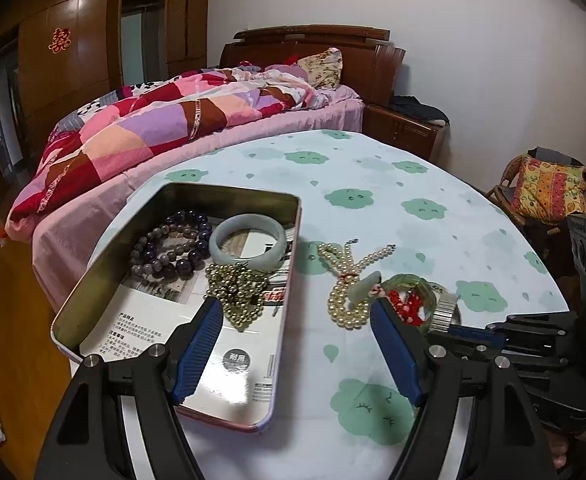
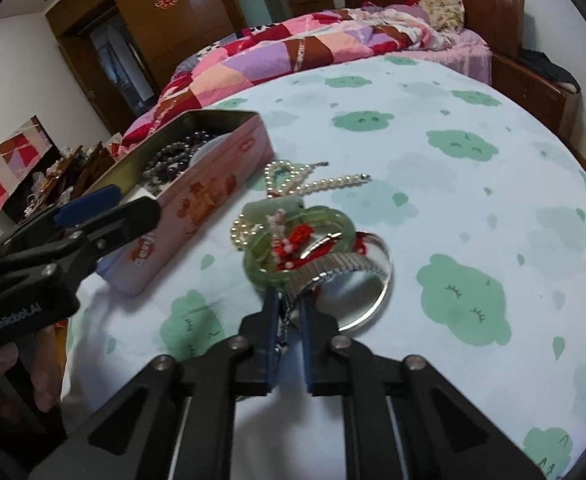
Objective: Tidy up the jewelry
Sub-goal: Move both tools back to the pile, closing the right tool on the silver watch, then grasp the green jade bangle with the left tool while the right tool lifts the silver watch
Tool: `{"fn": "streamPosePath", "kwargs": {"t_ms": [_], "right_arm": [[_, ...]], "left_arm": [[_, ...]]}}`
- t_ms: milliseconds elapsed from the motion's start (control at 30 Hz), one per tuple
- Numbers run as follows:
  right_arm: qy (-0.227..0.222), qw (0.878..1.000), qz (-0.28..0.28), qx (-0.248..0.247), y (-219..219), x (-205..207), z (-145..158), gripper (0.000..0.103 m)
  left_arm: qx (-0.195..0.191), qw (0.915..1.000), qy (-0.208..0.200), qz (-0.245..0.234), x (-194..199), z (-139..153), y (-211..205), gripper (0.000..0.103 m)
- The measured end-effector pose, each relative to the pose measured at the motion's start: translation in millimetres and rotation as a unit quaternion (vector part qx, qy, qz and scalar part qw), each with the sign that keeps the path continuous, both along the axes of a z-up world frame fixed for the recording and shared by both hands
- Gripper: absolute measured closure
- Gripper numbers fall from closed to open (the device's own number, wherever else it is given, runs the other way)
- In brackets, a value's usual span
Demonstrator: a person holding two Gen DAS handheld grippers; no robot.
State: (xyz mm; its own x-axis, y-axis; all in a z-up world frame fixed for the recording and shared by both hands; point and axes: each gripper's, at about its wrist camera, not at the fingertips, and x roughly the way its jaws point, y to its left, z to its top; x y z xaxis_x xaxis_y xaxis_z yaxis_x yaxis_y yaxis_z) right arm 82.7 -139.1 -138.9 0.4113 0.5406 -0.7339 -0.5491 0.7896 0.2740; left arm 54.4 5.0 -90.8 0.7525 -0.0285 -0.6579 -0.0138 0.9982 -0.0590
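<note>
A pink tin box (image 1: 73, 312) lies open on the table, holding a purple bead bracelet (image 1: 169, 248), a pale jade bangle (image 1: 247, 242) and a gold bead chain (image 1: 237, 294). My left gripper (image 1: 297, 312) is open, one finger over the tin, the other by a pearl necklace (image 1: 345, 280) with a jade pendant (image 1: 363, 286). My right gripper (image 2: 289, 300) is shut on a silver stretch watch band (image 2: 333, 268), which touches a green bangle (image 2: 293, 240) with red cord (image 2: 299, 238) and a silver bangle (image 2: 381, 280). The tin also shows in the right wrist view (image 2: 197, 204).
The round table (image 1: 373, 168) has a pale cloth with green cloud prints. A bed with a patchwork quilt (image 1: 153, 128) stands behind it, a nightstand (image 1: 401, 128) to its right. A wicker chair with a cushion (image 1: 545, 188) stands at the right edge.
</note>
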Motion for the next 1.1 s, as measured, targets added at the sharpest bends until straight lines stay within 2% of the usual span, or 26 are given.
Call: {"fn": "streamPosePath", "kwargs": {"t_ms": [200, 267, 333, 433, 567, 633, 733, 867, 900, 1100], "right_arm": [[-0.022, 0.999, -0.015, 0.024, -12.3, -4.4, 14.7, 0.097], [-0.026, 0.999, -0.022, 0.031, -18.4, -4.6, 20.0, 0.097], [-0.029, 0.999, -0.027, 0.035, -22.3, -3.9, 24.2, 0.097], [-0.034, 0.998, -0.034, 0.039, -26.9, -3.8, 28.1, 0.097], [-0.038, 0.998, -0.038, 0.037, -32.1, -4.3, 28.8, 0.097], [-0.042, 0.998, -0.039, 0.032, -32.8, -5.1, 28.8, 0.097], [-0.046, 0.998, -0.040, 0.029, -33.3, -5.6, 28.0, 0.097], [-0.051, 0.998, -0.038, 0.026, -33.6, -6.5, 28.1, 0.097], [-0.051, 0.998, -0.038, 0.026, -34.1, -6.2, 27.9, 0.097], [-0.050, 0.998, -0.040, 0.027, -34.3, -7.5, 27.9, 0.097]], "left_arm": [[0.006, 0.9996, -0.001, -0.029, 1.0, 0.2, -15.2, 0.027], [0.013, 0.9991, -0.001, -0.040, 2.4, 0.1, -22.7, 0.033], [0.021, 0.9984, 0.004, -0.052, 5.4, -1.1, -30.2, 0.046], [0.028, 0.9972, 0.016, -0.068, 12.0, -5.9, -41.1, 0.053], [0.022, 0.9956, 0.038, -0.082, 19.2, -14.3, -49.9, 0.057], [0.024, 0.9947, 0.053, -0.085, 23.5, -19.8, -53.6, 0.065], [0.035, 0.9933, 0.066, -0.088, 26.2, -26.4, -60.0, 0.069], [0.020, 0.9924, 0.076, -0.094, 30.0, -28.2, -60.0, 0.075], [0.009, 0.9919, 0.081, -0.098, 30.7, -29.0, -59.3, 0.080], [-0.006, 0.9911, 0.090, -0.098, 30.5, -28.8, -56.4, 0.081]]}}
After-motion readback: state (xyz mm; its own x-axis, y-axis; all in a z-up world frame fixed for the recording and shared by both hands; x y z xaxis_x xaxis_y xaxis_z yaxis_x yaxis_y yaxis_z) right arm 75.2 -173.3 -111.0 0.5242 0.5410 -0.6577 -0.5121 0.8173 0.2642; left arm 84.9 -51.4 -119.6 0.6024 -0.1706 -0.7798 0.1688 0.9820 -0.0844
